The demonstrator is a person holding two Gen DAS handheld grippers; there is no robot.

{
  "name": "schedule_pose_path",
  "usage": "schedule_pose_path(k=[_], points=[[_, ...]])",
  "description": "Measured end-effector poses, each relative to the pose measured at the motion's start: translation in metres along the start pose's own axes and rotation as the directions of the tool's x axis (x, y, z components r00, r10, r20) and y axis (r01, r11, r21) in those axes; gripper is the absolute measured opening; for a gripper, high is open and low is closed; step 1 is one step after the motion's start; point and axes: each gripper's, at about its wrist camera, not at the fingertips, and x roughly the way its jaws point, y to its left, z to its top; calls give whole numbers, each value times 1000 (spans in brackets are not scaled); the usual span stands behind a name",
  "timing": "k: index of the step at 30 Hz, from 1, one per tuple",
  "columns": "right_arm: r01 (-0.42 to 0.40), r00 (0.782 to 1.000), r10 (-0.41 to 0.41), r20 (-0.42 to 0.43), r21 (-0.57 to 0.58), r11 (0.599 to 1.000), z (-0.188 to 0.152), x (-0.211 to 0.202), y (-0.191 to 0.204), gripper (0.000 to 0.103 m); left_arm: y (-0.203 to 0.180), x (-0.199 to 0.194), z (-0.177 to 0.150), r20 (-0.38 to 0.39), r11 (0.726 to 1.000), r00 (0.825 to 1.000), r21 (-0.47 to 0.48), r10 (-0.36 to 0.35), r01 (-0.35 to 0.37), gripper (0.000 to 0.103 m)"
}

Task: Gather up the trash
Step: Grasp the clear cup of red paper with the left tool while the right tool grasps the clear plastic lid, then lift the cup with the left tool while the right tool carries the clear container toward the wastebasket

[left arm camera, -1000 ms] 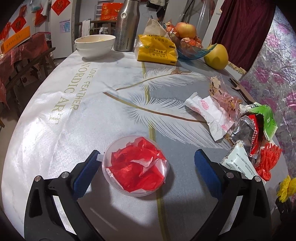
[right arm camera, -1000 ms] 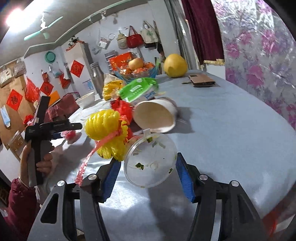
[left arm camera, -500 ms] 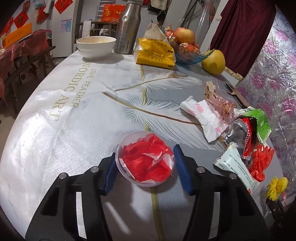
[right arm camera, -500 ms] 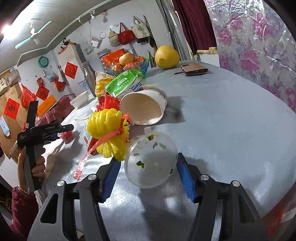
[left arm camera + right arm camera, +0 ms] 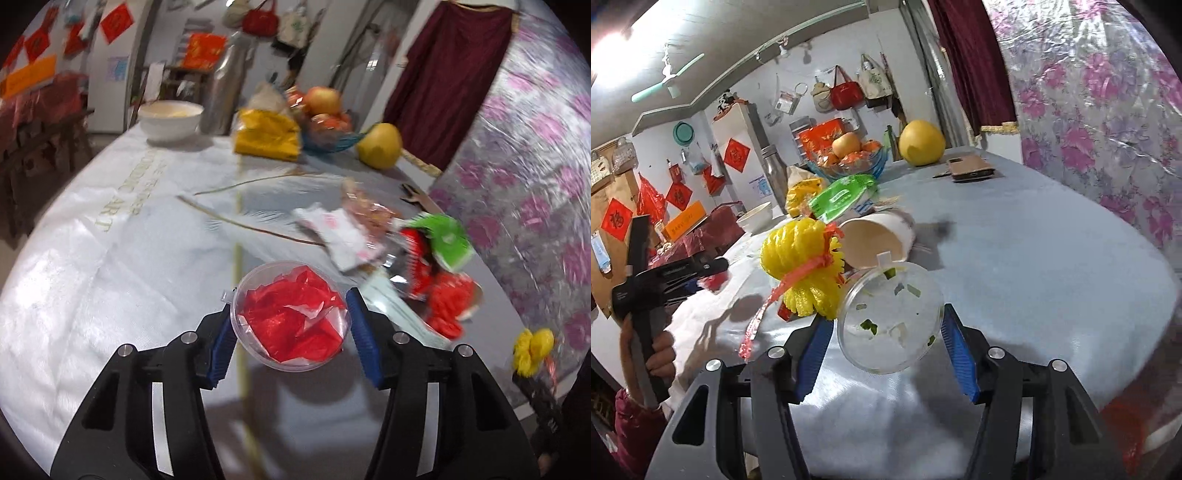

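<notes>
My left gripper (image 5: 290,308) is shut on a clear plastic cup (image 5: 291,332) stuffed with red wrapping, held a little above the white tablecloth (image 5: 92,295). Just right of it lies a trash pile: a white wrapper (image 5: 332,232), a green packet (image 5: 447,236) and a red foam net (image 5: 450,299). My right gripper (image 5: 886,321) is shut on another clear cup (image 5: 894,347) with green scraps inside. A yellow foam net (image 5: 801,266) with a red strip hangs against that cup's left side. Behind it a paper cup (image 5: 879,236) lies on its side.
At the table's far end stand a white bowl (image 5: 170,118), a steel flask (image 5: 221,99), a yellow bag (image 5: 266,136), a fruit bowl (image 5: 325,118) and a pomelo (image 5: 380,144). A phone (image 5: 971,168) lies by the floral foil wall (image 5: 1108,147).
The left gripper's jaws closed from wide open onto the cup of red wrapping, then lifted it off the cloth toward the trash pile. The right gripper kept its cup and drifted slightly.
</notes>
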Motion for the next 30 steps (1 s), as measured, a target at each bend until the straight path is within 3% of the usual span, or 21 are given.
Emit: schedule_pose_path(k=[13,18,22,25,27,30], points=[[51,997,-57,43,124,991,-20,-50,-63,59,-83,-31,-48,-14,977,995,192,-97,98,56],[22,999,-30,38,193,981,-15,-43,-79,60,-112,-25,-57,-36,959,992,254,-124,129,56],[113,994,-113,-6,100,989,14,-7,-67,60,-120,-13,-60,-83,957,985,235,-152,168,56],[153,988,-152,-33,28,988,27,17,-55,66,-118,-13,-61,-74,961,988,233,-132,146,56],[151,988,-150,-34,16,988,26,22,-52,73,-114,-13,-60,-72,964,989,223,-131,144,56],[162,986,-162,-47,-1,987,19,27,-53,73,-108,-14,-59,-66,966,989,215,-132,144,56]])
